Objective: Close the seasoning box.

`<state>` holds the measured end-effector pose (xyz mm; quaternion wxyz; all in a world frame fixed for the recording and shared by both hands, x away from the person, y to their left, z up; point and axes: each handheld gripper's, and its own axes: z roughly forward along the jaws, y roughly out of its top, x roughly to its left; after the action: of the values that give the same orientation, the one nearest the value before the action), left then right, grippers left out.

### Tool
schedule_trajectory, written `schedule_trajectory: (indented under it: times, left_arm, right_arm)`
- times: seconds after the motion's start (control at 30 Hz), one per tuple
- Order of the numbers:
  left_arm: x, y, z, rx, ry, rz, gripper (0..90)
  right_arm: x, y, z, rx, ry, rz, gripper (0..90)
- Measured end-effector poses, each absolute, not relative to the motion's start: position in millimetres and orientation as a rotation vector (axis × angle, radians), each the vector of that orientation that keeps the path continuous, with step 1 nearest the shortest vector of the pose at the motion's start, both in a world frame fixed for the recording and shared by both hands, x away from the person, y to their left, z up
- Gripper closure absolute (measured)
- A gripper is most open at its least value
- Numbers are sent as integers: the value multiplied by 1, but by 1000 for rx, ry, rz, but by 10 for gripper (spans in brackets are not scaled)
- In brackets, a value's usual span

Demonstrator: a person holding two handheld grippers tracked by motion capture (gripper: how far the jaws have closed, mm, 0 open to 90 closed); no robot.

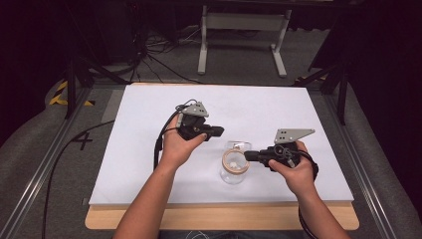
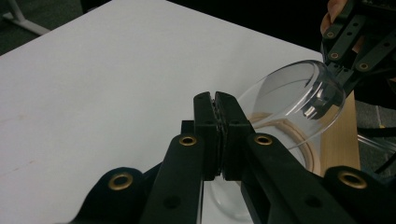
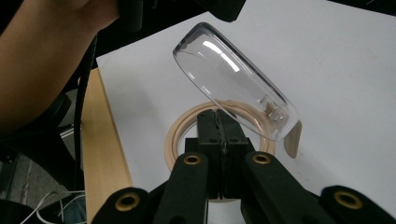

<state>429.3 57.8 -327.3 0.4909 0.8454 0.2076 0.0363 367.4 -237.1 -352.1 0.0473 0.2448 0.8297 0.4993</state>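
We recorded the desk (image 1: 149, 149) first: a white sheet covered most of it, with a bare wooden strip (image 1: 224, 219) along the near edge at 6 o'clock. Beyond the far edge, toward 12 o'clock in the high view, a grey metal stand (image 1: 244, 35) sat on the floor among loose cables.

The clear glass dome (image 1: 233, 164) sat slightly right of the desk's centre, toward the near edge. In the right gripper view the dome (image 3: 233, 84) was tilted, one edge lifted off the sheet. Its rounded transparent shell faced the left claw in the left gripper view (image 2: 289, 98).

Under the dome lay a wooden ring (image 3: 187, 135), flat on the white sheet; we saw its pale rim through the glass in the high view as well.

The left claw (image 1: 215, 131) was held at about 10 o'clock from the dome, apart from it, pointing toward 3 o'clock. Its jaws were pressed together with nothing between them, as seen in the left gripper view (image 2: 215, 100).

The right claw (image 1: 248, 156) sat at 3 o'clock of the dome, pointing toward 9 o'clock, its tips at the dome's rim. Its jaws stood fully together (image 3: 219, 119). They met just at the dome's lower edge above the ring; we could not tell from the frames whether the thin glass rim was pinched between them.
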Motion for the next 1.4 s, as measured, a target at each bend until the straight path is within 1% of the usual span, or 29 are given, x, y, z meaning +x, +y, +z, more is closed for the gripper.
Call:
schedule_trajectory:
  times: [0.13, 0.17, 0.33, 0.53, 0.63, 1.17, 1.4]
  left_arm:
    - [425, 64, -323, 2112, 495, 119, 870]
    - [425, 67, -321, 2143, 485, 119, 865]
    - [423, 77, -320, 2190, 494, 94, 860]
    - [418, 80, -317, 2243, 494, 111, 856]
    - [419, 82, -317, 2276, 493, 97, 851]
    - [424, 90, -324, 2338, 525, 51, 839]
    - [423, 91, -325, 2330, 534, 39, 831]
  right_arm:
    - [366, -236, -352, 733, 2571, 1485, 900]
    - [366, -236, -352, 729, 2579, 1472, 900]
    - [362, -234, -353, 706, 2632, 1414, 900]
    - [360, -234, -354, 691, 2661, 1364, 900]
    - [359, -233, -355, 685, 2677, 1348, 900]
    - [359, -233, -359, 677, 2769, 1238, 900]
    - [360, -233, -361, 680, 2808, 1189, 900]
